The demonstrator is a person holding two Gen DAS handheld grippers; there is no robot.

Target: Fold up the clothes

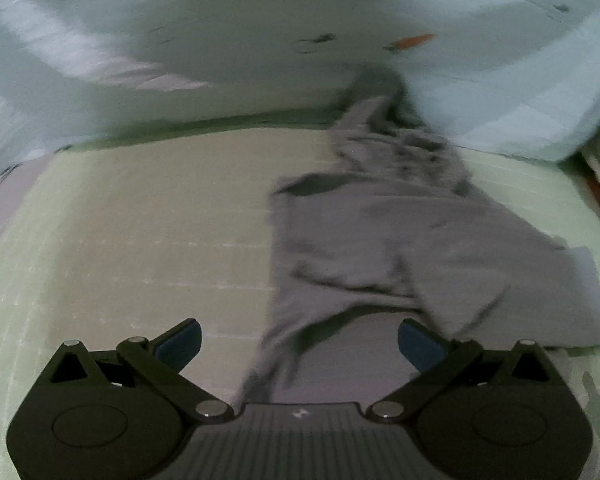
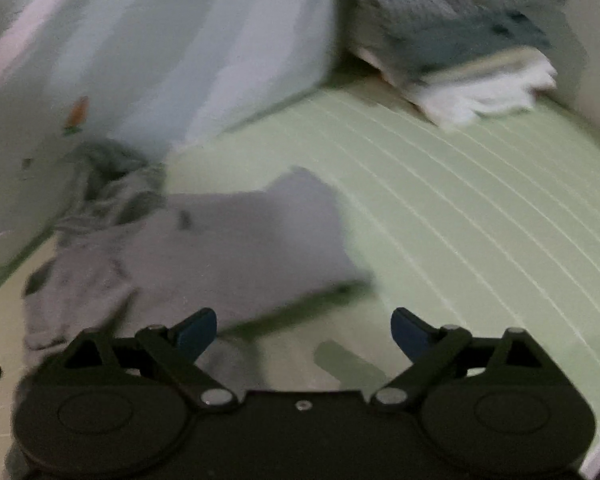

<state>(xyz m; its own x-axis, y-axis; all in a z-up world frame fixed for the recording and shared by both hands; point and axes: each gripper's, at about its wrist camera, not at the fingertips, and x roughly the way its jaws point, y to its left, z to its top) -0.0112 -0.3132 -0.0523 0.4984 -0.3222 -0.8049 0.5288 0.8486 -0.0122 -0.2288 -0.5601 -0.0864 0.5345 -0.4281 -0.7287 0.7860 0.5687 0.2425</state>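
A grey garment (image 1: 380, 240) lies rumpled on a pale green striped sheet (image 1: 140, 220); its far end is bunched against a light blue pillow. My left gripper (image 1: 300, 340) is open just above the garment's near edge, holding nothing. In the right wrist view the same garment (image 2: 228, 240) lies left of centre, its near corner slightly raised. My right gripper (image 2: 304, 330) is open over the garment's near right edge and the sheet (image 2: 480, 220), holding nothing. Both views are blurred.
A light blue pillow with orange marks (image 1: 260, 40) lies along the far side and shows in the right wrist view (image 2: 200, 60). A stack of folded clothes (image 2: 460, 40) sits at the far right.
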